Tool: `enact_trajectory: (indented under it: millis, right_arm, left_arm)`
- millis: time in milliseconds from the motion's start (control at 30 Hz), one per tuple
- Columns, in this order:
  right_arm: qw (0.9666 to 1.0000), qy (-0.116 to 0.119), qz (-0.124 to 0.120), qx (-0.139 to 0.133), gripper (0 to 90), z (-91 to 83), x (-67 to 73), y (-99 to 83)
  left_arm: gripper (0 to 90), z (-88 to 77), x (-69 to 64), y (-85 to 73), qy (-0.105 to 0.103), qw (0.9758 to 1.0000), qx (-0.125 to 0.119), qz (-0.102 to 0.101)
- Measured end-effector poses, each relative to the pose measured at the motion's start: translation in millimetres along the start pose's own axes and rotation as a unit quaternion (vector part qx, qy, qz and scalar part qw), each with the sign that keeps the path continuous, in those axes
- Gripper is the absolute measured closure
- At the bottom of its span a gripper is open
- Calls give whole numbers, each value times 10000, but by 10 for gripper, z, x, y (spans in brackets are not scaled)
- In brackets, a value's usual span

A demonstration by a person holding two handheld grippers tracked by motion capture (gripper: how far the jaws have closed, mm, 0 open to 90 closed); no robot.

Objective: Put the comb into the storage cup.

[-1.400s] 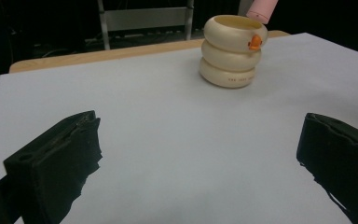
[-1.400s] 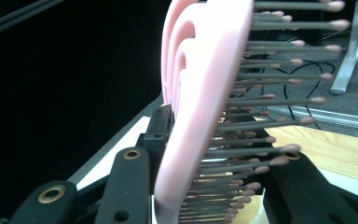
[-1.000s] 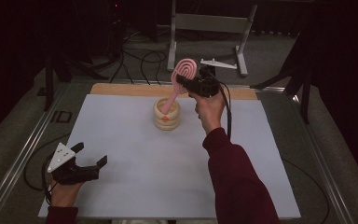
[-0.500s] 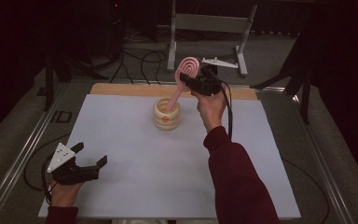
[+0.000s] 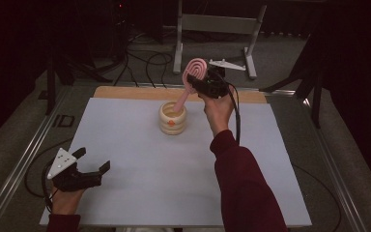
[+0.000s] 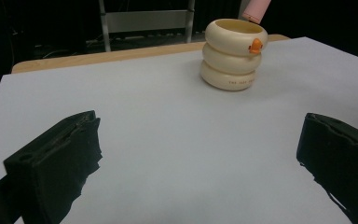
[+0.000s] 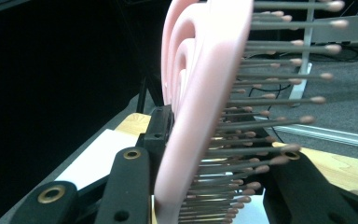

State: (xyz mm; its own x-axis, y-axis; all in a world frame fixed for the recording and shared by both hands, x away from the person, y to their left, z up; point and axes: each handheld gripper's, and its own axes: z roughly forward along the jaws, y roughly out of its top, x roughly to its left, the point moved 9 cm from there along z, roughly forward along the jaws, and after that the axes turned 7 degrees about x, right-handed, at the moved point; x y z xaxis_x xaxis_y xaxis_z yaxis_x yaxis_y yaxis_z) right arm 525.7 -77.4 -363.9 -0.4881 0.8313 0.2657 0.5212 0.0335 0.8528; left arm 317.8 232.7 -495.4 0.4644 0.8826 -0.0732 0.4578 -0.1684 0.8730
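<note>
Pink plastic hairbrush (image 5: 193,77) with looped head, handle end dipping into the cream ribbed ring-stacked cup (image 5: 173,117) at the counter's (image 5: 140,193) twelve o'clock side.

The right tongs (image 5: 198,83) pinch the brush at its head, bristles and pink frame squeezed between the black jaws in the right gripper view, and hold it slanted above the cup. The handle tip is at or just inside the rim; how deep it goes cannot be told. By my reading the placing is nearly done: what is left is letting the brush settle and releasing it. Nothing else can be made out inside the cup. The left tongs (image 5: 92,166) rest spread and empty on the white sheet at about seven o'clock, well apart.
</note>
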Motion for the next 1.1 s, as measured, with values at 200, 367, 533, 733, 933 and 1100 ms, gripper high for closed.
enact_trajectory:
  millis: [200,367,533,733,933,1100]
  right_arm:
    - [10000,-48,35,-56,639,5,-27,12]
    - [9999,-94,-26,-114,639,8,-35,24]
    - [9998,-137,-24,-126,639,30,-48,23]
    - [9998,-152,-6,-86,639,74,-63,-3]
    - [9999,-145,21,-76,639,111,-61,-19]
    - [9999,-121,18,-47,639,144,-47,-38]
  left_arm:
    - [0,-13,3,11,-1,10000,-35,-17]
    - [0,-18,6,9,8,10000,-37,-16]
    - [0,-27,1,17,1,10000,-70,-30]
    - [0,-40,11,19,8,10000,-82,-43]
    - [0,-43,11,22,4,9999,-92,-45]
    - [0,-46,12,22,5,9999,-95,-47]
